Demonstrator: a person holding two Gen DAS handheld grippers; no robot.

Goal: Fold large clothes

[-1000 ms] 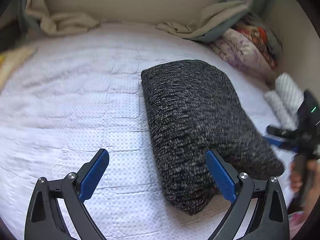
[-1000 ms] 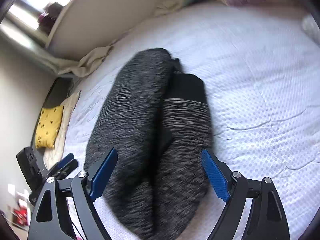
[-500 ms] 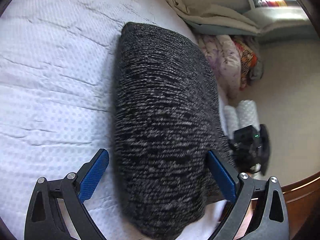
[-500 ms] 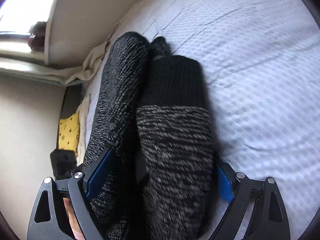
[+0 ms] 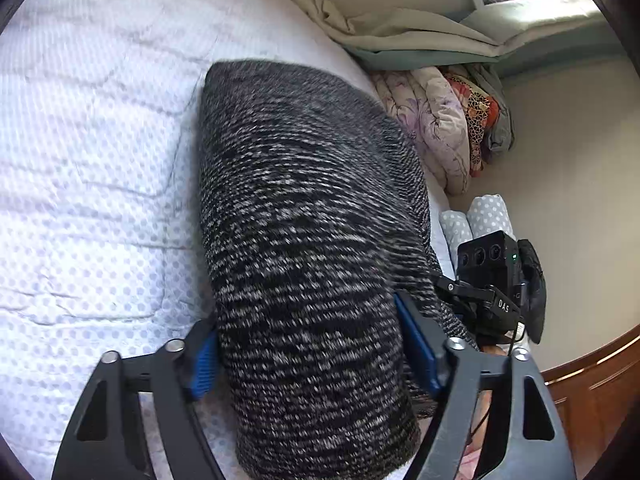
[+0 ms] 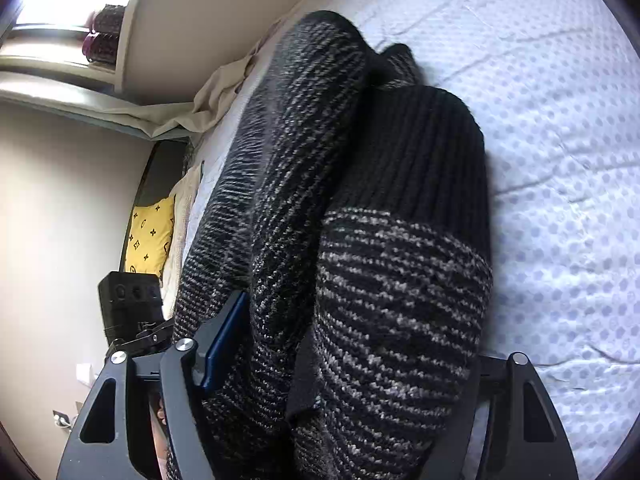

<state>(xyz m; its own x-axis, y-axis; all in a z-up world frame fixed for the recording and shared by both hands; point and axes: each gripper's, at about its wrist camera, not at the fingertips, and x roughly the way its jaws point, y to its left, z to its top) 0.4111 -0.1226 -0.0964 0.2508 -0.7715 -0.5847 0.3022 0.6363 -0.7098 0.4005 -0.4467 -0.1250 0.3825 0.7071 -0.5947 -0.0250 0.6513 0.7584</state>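
A folded black-and-grey knit sweater [image 5: 304, 216] lies on the white dotted bed cover [image 5: 88, 168]. My left gripper [image 5: 310, 348] has its blue pads pressed on both sides of the sweater's near end. In the right wrist view the sweater [image 6: 360, 240] shows a black ribbed cuff [image 6: 416, 152] on top. My right gripper [image 6: 348, 340] clamps the sweater's other end; its right pad is hidden by the knit. The right gripper also shows in the left wrist view [image 5: 492, 284].
Folded beige bedding [image 5: 400, 36] and a floral quilt [image 5: 436, 128] lie at the bed's far edge. Two dotted rolls [image 5: 476, 220] sit beside the bed. A yellow patterned cushion [image 6: 150, 236] lies by the wall. A wooden frame [image 5: 592, 380] is at the right.
Both grippers moved in over the sweater's ends and closed from wide open onto the knit. The sweater now fills the space between each pair of fingers.
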